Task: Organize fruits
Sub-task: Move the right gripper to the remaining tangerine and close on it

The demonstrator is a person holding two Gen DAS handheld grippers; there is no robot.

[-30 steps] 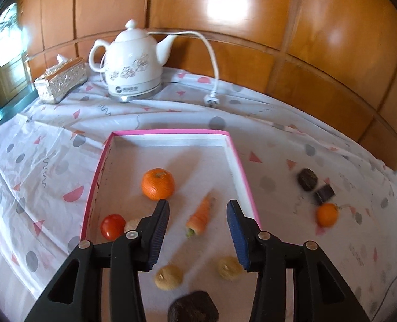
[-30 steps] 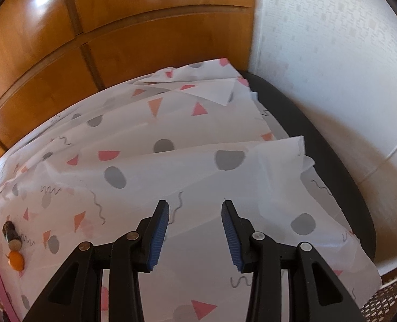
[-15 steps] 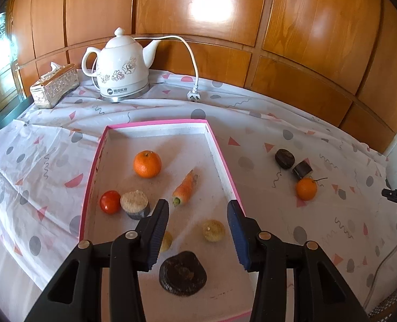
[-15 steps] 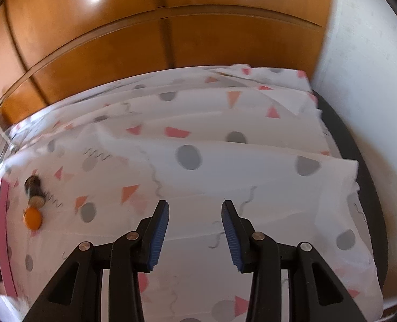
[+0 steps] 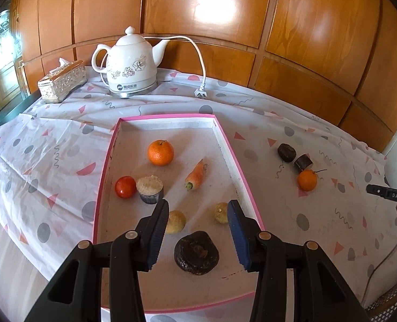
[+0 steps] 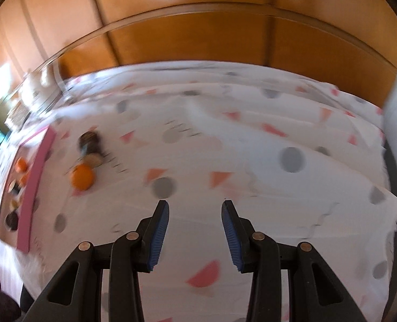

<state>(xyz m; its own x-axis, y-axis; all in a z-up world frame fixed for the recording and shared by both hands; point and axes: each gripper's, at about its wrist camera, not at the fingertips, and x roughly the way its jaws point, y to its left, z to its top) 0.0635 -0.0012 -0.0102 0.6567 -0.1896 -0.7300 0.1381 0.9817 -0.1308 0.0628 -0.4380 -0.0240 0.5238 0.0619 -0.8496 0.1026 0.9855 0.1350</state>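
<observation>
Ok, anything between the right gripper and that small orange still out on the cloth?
Nothing visible. The right gripper is open and empty, with only bare tablecloth between it and the small orange; two dark pieces lie just beyond the orange.

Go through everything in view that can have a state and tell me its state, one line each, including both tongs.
Left tongs: open, empty, above the tray.
Right tongs: open, empty, above the tablecloth.
Pink-rimmed tray: uncovered, holding several items.
Kettle: lid on, upright on its base.
Kettle plug: unplugged, lying on the tablecloth.
Tissue box: a tissue sticking out.
Small orange: outside the tray.
Carrot: lying in the tray.
</observation>
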